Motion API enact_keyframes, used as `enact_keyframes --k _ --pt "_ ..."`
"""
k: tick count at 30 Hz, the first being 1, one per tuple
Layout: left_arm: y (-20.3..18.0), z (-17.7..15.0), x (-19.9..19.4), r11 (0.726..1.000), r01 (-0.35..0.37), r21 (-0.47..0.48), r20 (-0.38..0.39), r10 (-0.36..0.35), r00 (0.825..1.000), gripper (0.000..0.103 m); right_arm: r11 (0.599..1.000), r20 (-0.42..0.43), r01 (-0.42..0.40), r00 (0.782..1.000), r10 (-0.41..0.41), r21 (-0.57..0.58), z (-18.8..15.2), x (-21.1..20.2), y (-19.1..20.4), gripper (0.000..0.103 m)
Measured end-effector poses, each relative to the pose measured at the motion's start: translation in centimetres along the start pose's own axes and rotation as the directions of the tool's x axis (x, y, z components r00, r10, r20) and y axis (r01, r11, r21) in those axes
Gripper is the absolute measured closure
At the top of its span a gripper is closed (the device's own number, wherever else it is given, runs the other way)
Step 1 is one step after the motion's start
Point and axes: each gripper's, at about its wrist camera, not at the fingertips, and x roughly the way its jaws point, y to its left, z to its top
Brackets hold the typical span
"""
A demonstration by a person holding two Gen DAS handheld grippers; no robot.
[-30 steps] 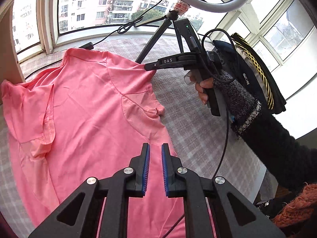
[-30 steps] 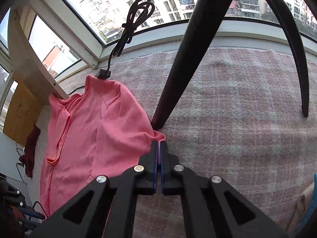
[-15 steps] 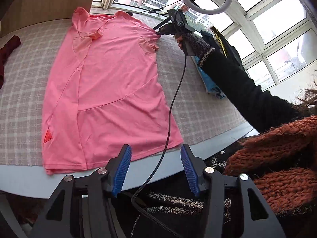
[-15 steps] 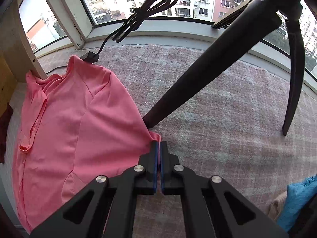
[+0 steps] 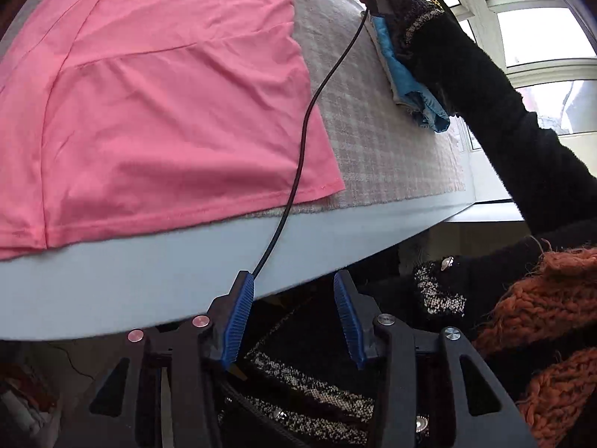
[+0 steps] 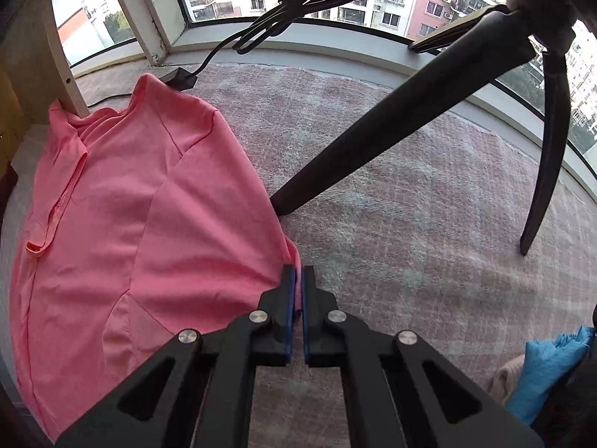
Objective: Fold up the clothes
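A pink shirt [image 5: 168, 104] lies spread flat on the checked cloth, its hem [image 5: 186, 220] along the table's near edge. My left gripper [image 5: 293, 283] hangs just off that pale blue edge [image 5: 149, 280], below the hem. Its jaws are closing and hold nothing. In the right wrist view my right gripper [image 6: 298, 272] is shut on the shirt [image 6: 149, 224] at its right sleeve edge, low over the cloth. The collar end lies toward the window.
A black cable [image 5: 302, 142] runs across the shirt's right side to the left gripper. Folded blue cloth [image 5: 410, 82] sits at the right under a person's black sleeve [image 5: 485, 112]. Tripod legs [image 6: 373, 142] stand beside the sleeve. A black adapter [image 6: 181, 76] rests by the collar.
My left gripper pulled back from over the shirt to beyond the table's near edge and its jaws spread apart. The right gripper kept its hold on the sleeve, nearly still.
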Motion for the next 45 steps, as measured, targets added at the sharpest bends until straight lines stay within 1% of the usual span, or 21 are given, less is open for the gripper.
enact_keyframes --k 1,2,4,5,8,10,12,15,18,20,21,22,24,26,28,31,33,36,39,43,45 --pt "1.8 -1.8 0.0 0.997 0.003 -0.072 -0.028 -0.005 1.000 0.061 1.000 -0.003 0.006 1.000 -0.006 -0.007 0.1 0.0 0.1 0.101" --pt "2.9 -3.4 0.3 0.993 -0.042 -0.111 -0.056 0.036 0.998 0.061 1.000 -0.006 0.016 1.000 -0.016 -0.017 0.3 -0.1 0.2 0.101" --pt "3.7 -5.5 1.0 0.975 -0.197 -0.100 -0.072 0.190 0.979 0.061 0.998 -0.002 0.040 0.999 -0.040 -0.040 0.3 -0.2 0.8 0.101" --pt "3.5 -5.5 1.0 0.966 -0.242 -0.088 -0.033 0.240 0.970 0.061 0.997 0.002 0.053 0.999 -0.053 -0.051 0.3 -0.3 1.1 0.101" --pt "1.8 -3.5 0.6 0.952 -0.299 -0.064 0.138 0.305 0.942 0.061 0.995 0.038 0.069 0.997 -0.066 -0.067 0.0 -1.2 1.9 0.101" --pt "-0.3 -1.2 0.6 0.944 -0.331 -0.001 0.244 0.321 0.915 0.061 0.996 0.064 0.059 0.996 -0.054 -0.070 -0.2 -2.4 2.3 0.101" --pt "-2.3 1.1 1.4 0.930 -0.363 0.061 0.309 0.328 0.893 0.061 0.996 0.089 0.062 0.994 -0.056 -0.070 -0.2 -3.8 2.5 0.101" --pt "-4.6 4.2 2.5 0.916 -0.379 0.128 0.371 0.311 0.875 0.061 0.995 0.106 0.075 0.992 -0.068 -0.066 -0.3 -6.2 2.7 0.101" --pt "-6.1 6.0 3.6 0.911 -0.369 0.183 0.374 0.283 0.883 0.061 0.994 0.133 0.078 0.989 -0.067 -0.075 -1.3 -8.6 2.2 0.101" --pt "-7.0 6.6 4.5 0.900 -0.372 0.225 0.366 0.276 0.889 0.061 0.990 0.110 0.109 0.989 -0.099 -0.090 -1.3 -8.5 3.0 0.091" --pt "-7.6 6.7 5.0 0.891 -0.380 0.247 0.360 0.279 0.890 0.061 0.986 0.088 0.143 0.987 -0.135 -0.091 -1.6 -8.4 2.8 0.067" --pt "-7.9 6.6 5.4 0.883 -0.384 0.269 0.356 0.280 0.892 0.061 0.979 0.068 0.187 0.981 -0.181 -0.086 -2.4 -8.2 1.9 0.048" --pt "-8.6 6.2 6.0 0.872 -0.374 0.315 0.343 0.263 0.902 0.061 0.965 0.045 0.252 0.967 -0.249 -0.078 -3.8 -8.0 0.3 0.046" --pt "-9.7 6.1 7.0 0.858 -0.368 0.358 0.323 0.256 0.911 0.061 0.958 0.037 0.276 0.961 -0.274 -0.074 -4.5 -8.3 -0.6 0.047" --pt "-10.8 6.0 8.2 0.841 -0.368 0.398 0.302 0.259 0.918 0.062 0.965 0.042 0.253 0.967 -0.251 -0.062 -4.8 -9.1 -0.9 0.047" --pt "-11.7 5.7 9.5 0.813 -0.386 0.436 0.282 0.284 0.916 0.062 0.980 0.044 0.196 0.980 -0.195 -0.027 -5.0 -11.3 -0.8 0.047" --pt "-12.0 5.4 9.9 0.796 -0.398 0.456 0.275 0.299 0.914 0.062 0.984 0.057 0.172 0.984 -0.169 -0.038 -5.9 -14.0 -0.5 0.047" --pt "-11.8 5.4 9.3 0.791 -0.403 0.461 0.266 0.311 0.913 0.062 0.987 0.088 0.143 0.987 -0.136 -0.077 -7.6 -18.9 0.2 0.047" --pt "-11.8 5.6 9.3 0.782 -0.413 0.468 0.259 0.325 0.910 0.062 0.974 0.144 0.162 0.980 -0.140 -0.155 -9.7 -24.9 0.9 0.046" --pt "-12.8 5.3 10.8 0.747 -0.406 0.526 0.242 0.326 0.914 0.062 0.971 0.209 0.202 0.962 -0.173 -0.125 -11.2 -30.9 -1.0 0.045" --pt "-13.4 5.2 12.0 0.729 -0.410 0.548 0.237 0.335 0.912 0.062 0.980 0.210 0.176 0.965 -0.154 -0.092 -11.4 -31.4 -1.9 0.044"
